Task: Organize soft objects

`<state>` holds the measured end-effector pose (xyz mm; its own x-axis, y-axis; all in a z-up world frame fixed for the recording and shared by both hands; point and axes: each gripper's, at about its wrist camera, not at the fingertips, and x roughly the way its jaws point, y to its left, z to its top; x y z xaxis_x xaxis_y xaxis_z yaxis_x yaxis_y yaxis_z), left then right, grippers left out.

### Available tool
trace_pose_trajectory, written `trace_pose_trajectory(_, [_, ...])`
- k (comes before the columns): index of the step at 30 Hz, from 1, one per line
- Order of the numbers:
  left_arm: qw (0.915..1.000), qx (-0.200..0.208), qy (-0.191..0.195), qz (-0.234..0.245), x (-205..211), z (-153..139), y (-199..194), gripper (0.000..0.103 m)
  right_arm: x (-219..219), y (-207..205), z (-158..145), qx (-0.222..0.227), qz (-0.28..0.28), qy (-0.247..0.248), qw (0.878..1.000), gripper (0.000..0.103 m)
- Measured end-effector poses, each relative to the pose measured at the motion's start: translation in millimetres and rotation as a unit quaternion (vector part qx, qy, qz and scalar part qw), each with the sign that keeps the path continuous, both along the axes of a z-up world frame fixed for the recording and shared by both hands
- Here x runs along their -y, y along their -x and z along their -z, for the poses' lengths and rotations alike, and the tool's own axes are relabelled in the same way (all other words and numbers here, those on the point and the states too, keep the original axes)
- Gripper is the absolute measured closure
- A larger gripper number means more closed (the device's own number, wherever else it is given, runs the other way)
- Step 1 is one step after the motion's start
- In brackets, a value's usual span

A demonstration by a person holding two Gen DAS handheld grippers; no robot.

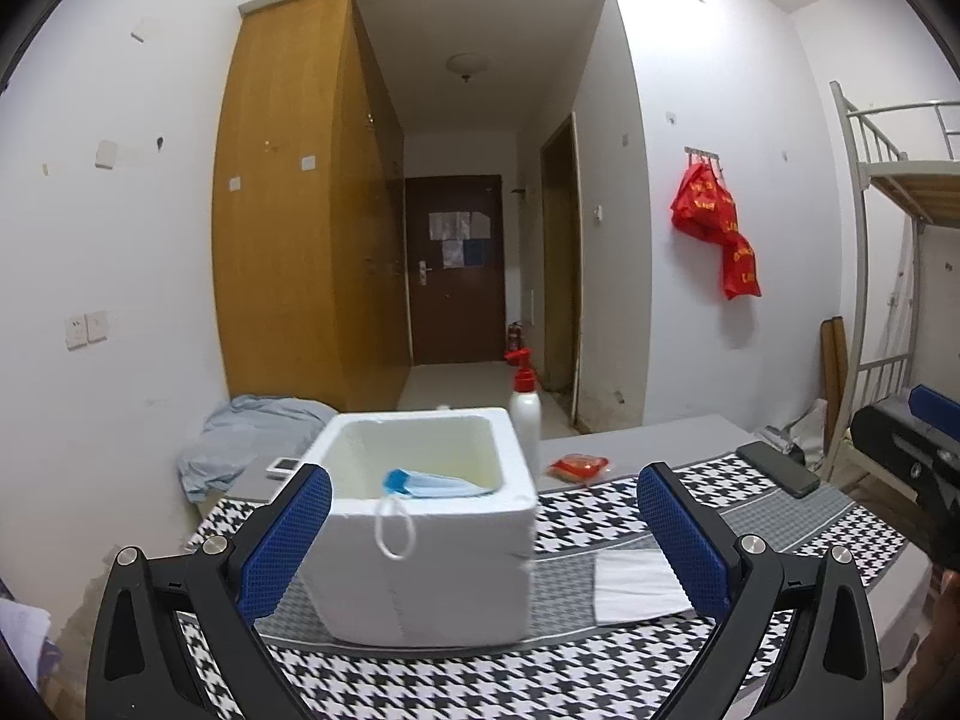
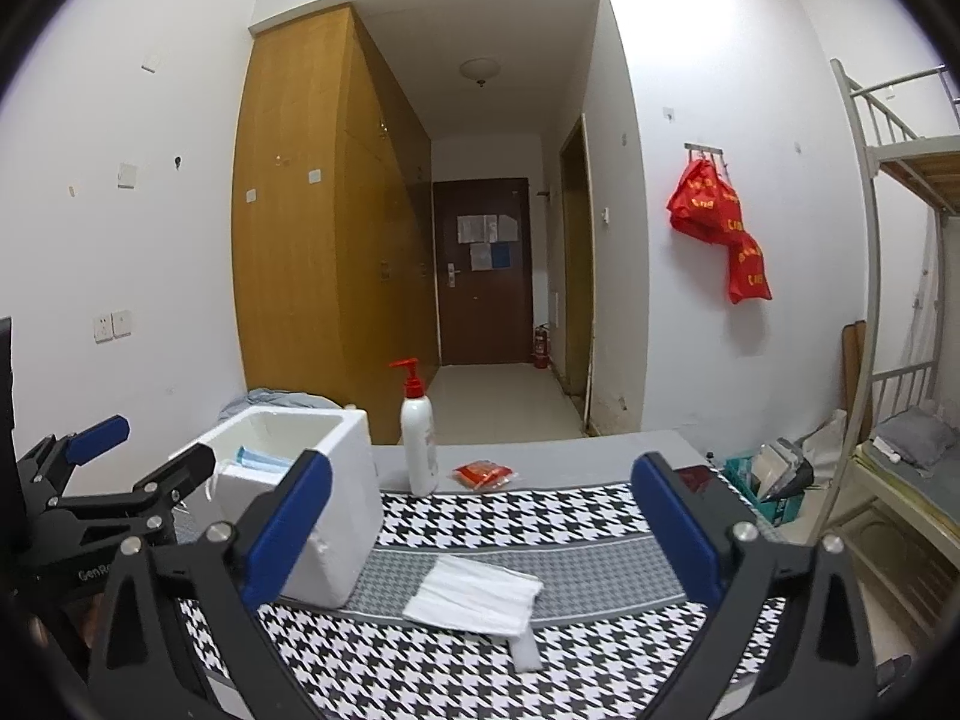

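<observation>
Left wrist view: the left gripper [image 1: 483,528] is held with its jaws spread wide and nothing between them, framing a white foam box [image 1: 429,531] that stands on a houndstooth cloth [image 1: 480,678]. A blue face mask [image 1: 429,485] lies over the box's near rim, its white ear loop hanging down the front wall. A folded white tissue [image 1: 636,585] lies flat on the cloth at 3 o'clock from the box, near it but apart. Right wrist view: the right gripper [image 2: 480,531] is likewise wide open and empty, above the tissue [image 2: 474,594]. A pump bottle [image 2: 419,438] stands at 12 o'clock, with a red packet [image 2: 483,474] just beside it at 3 o'clock.
</observation>
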<state>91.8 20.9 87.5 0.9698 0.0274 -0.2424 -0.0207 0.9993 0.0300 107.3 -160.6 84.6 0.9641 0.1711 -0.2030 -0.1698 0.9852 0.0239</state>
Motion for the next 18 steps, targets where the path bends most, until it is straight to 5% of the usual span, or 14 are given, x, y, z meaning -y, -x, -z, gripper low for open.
trace_pose_trajectory(18, [1.0, 0.006, -0.001, 0.005, 9.9, 31.9, 12.0, 0.001, 12.6, 17.6, 38.6, 0.002, 0.016, 0.003, 1.0, 0.001])
